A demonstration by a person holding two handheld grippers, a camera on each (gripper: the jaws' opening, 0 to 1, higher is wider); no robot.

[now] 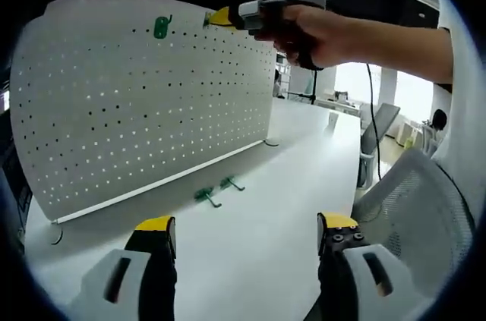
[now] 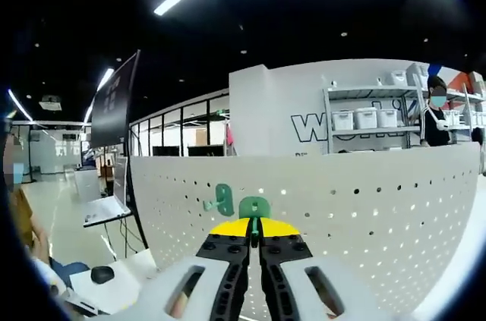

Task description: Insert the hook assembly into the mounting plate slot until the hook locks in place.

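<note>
A white perforated mounting plate (image 1: 144, 108) stands upright on the white table (image 1: 266, 222). One green hook (image 1: 161, 26) hangs near its top edge. My right gripper (image 1: 220, 17), held by a hand, is at the plate's upper edge just right of that hook. In the right gripper view the right gripper (image 2: 255, 228) is shut on a green hook (image 2: 254, 207) held against the plate (image 2: 364, 215), beside the mounted hook (image 2: 222, 198). Two spare green hooks (image 1: 206, 196) (image 1: 230, 182) lie at the plate's foot. My left gripper (image 1: 247, 224) hovers open over the table.
A mesh office chair (image 1: 410, 184) stands at the table's right edge. The person's forearm (image 1: 380, 33) reaches across the top of the left gripper view. Shelves with white bins (image 2: 364, 118) and a person (image 2: 437, 112) are behind the plate. A mouse (image 2: 101, 274) lies lower left.
</note>
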